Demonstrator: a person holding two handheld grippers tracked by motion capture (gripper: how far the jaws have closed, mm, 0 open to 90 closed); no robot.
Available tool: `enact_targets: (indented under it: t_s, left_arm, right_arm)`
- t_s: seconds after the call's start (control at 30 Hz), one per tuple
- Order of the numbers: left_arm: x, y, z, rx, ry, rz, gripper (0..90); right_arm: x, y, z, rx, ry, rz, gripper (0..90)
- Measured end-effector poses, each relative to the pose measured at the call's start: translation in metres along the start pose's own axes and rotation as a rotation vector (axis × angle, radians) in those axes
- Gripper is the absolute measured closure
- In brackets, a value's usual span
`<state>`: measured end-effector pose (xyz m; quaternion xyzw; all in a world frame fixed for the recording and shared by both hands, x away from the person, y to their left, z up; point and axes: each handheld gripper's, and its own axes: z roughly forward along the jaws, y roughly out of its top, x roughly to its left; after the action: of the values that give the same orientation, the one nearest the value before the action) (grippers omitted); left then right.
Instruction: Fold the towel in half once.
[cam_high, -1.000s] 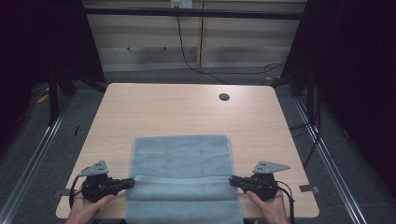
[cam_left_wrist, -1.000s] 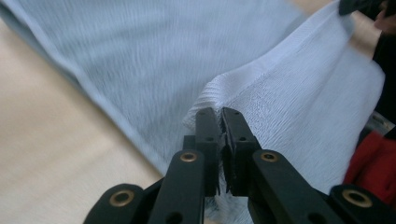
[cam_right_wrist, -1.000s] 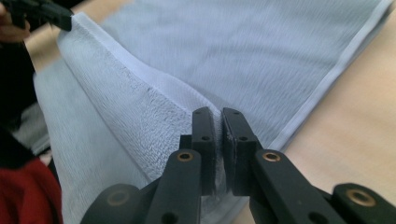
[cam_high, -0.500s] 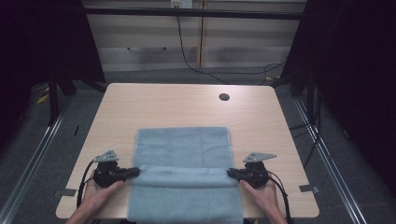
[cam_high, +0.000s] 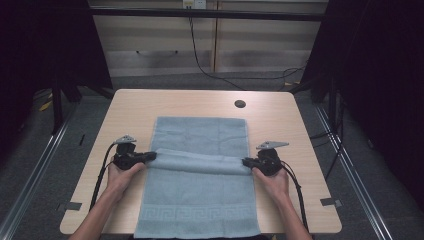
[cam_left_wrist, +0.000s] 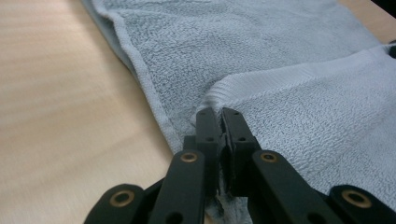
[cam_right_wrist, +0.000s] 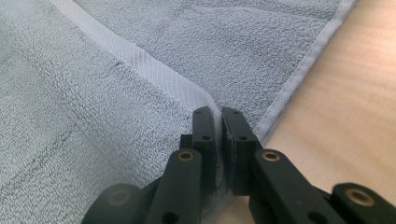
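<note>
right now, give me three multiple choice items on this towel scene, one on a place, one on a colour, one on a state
1. Where does the small dark round spot sit on the table?
A. near the far edge, beyond the towel
B. on the towel
C. beside the left gripper

2. What colour is the towel?
A. red
B. pale grey-blue
C. yellow

3. How do the left gripper and right gripper stand?
A. both wide open above the towel
B. one open, one shut
C. both shut on the towel's edge

Answers:
1 A, since the high view shows the spot on bare wood past the towel's far edge.
2 B, as all three views show the same pale grey-blue terry cloth.
3 C, because each gripper view shows the jaws pinched together with the towel's hem between them.
</note>
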<state>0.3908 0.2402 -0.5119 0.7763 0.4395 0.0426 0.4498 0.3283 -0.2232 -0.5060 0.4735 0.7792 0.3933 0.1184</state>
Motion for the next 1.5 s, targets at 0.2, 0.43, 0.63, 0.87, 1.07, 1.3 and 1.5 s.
enact_targets:
  t_s: [0.2, 0.43, 0.63, 0.87, 1.07, 1.3, 1.5]
  left_arm:
    - [0.006, 0.017, 0.0, -0.036, -0.001, 0.005, 86.5]
    - [-0.011, 0.036, -0.038, -0.168, -0.064, 0.045, 86.6]
    - [-0.042, 0.05, -0.089, -0.275, -0.12, 0.134, 86.6]
    - [-0.077, 0.048, -0.13, -0.328, -0.133, 0.237, 86.5]
    - [-0.084, 0.002, -0.133, -0.242, -0.13, 0.257, 86.1]
    - [-0.076, -0.062, -0.124, -0.126, -0.172, 0.195, 85.3]
    - [-0.08, -0.092, -0.123, -0.048, -0.202, 0.175, 83.0]
  right_arm:
    - [-0.013, 0.018, 0.008, -0.007, -0.037, 0.022, 85.1]
    - [-0.01, 0.038, -0.02, -0.14, 0.0, 0.031, 85.1]
    - [0.008, 0.049, -0.067, -0.27, 0.034, -0.016, 85.0]
    - [0.029, 0.057, -0.12, -0.397, 0.063, -0.073, 85.0]
    - [0.047, 0.015, -0.123, -0.332, 0.095, -0.101, 84.9]
    - [0.059, -0.038, -0.104, -0.214, 0.15, -0.07, 84.4]
    - [0.067, -0.062, -0.099, -0.172, 0.177, -0.053, 82.7]
